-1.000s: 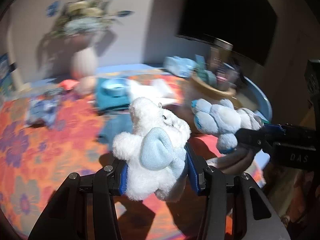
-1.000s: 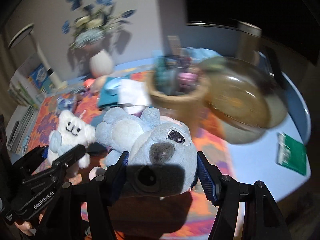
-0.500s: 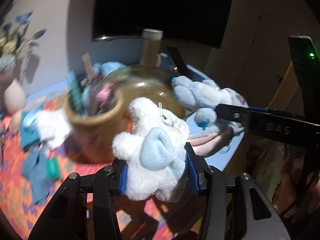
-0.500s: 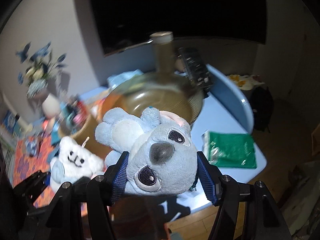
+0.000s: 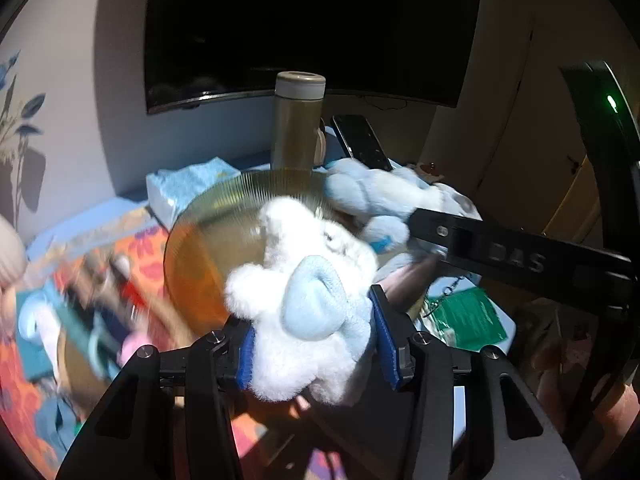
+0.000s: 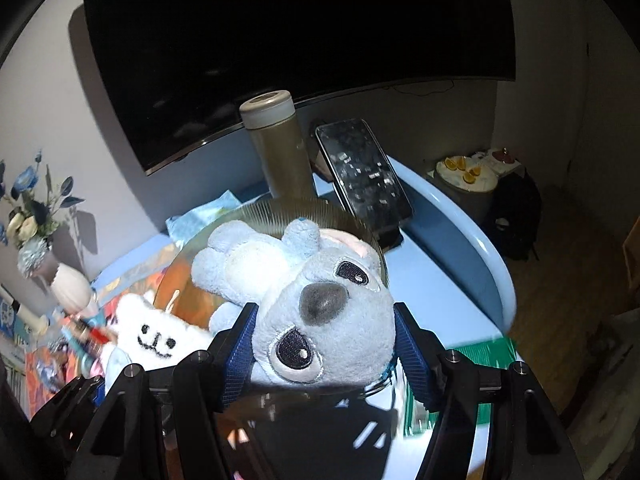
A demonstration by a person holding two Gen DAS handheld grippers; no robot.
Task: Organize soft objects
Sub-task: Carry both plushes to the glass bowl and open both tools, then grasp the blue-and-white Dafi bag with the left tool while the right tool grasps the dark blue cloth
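A white plush (image 5: 304,312) is being gripped by the left claw (image 5: 312,344), its blue pads (image 5: 385,344) pressed into the fluffy body on both sides, a pale blue ear facing the camera. In the right wrist view the same plush shows its stitched face at the lower left. A grey-blue plush (image 6: 320,304) — big dark eyes, dark nose — is being clamped by the right claw (image 6: 324,352), head squeezed between the pads (image 6: 240,344) and body sticking out beyond them. Both toys are being held in the air over an amber glass bowl (image 5: 208,248), which is standing on the blue table (image 6: 448,264). In the left wrist view the grey-blue plush is seen to the right of the white one, just beyond the bowl's far rim, with the right claw's black finger crossing the frame. Behind the bowl a tall bottle (image 6: 280,148) is standing, and a phone (image 6: 364,172) is being propped at a slant just beside it. A green packet (image 5: 464,316) is lying on the table near the right claw. A tissue pack (image 5: 188,188) is sitting left of the bowl — the flowered cloth (image 5: 140,248) beyond is blurred. A dark screen (image 6: 280,40) is hanging on the wall.
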